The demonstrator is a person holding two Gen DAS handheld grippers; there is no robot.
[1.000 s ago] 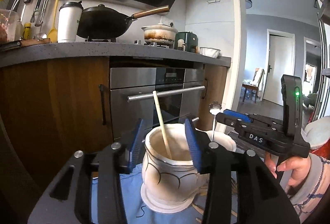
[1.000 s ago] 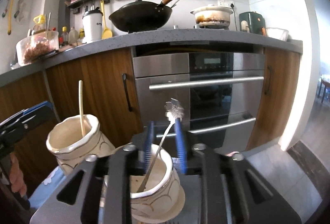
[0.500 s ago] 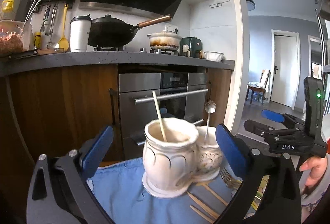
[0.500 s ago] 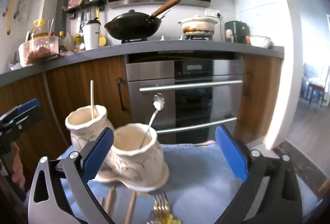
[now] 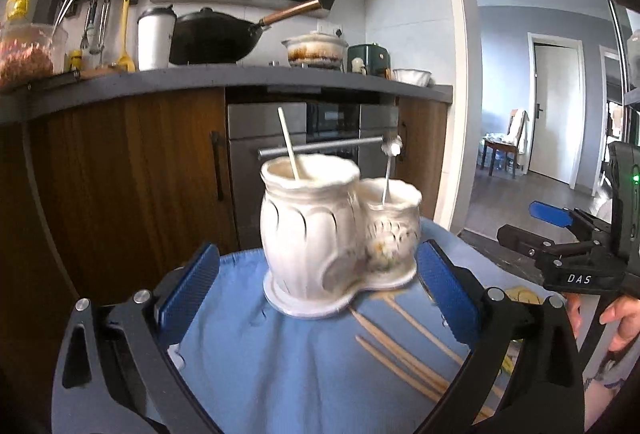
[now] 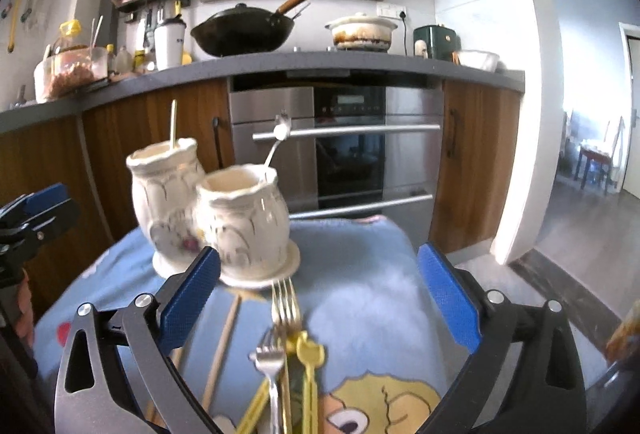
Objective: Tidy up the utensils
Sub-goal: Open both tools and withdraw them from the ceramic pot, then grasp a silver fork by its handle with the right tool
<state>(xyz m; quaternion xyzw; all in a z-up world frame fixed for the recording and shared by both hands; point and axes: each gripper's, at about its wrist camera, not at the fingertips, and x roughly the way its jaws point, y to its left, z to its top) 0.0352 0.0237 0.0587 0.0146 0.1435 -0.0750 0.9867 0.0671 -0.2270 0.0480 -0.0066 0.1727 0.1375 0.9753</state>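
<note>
Right gripper [image 6: 318,310]: fingers spread wide, empty, having just opened. The forks [image 6: 282,346] lie on the blue cloth [image 6: 360,266] directly between them, long axes running along the gripper's line, tines toward the twin ceramic holder [image 6: 240,222]. Left gripper [image 5: 318,294], likewise spread and empty, frames the holder; chopsticks [image 5: 404,346] lie toward its right finger.

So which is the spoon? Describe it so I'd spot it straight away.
Find the blue cloth in front of the oven, then the white double pot holder on it. The spoon leans out of the shorter pot, the only metal piece standing upright; the taller pot holds a pale chopstick.
</note>
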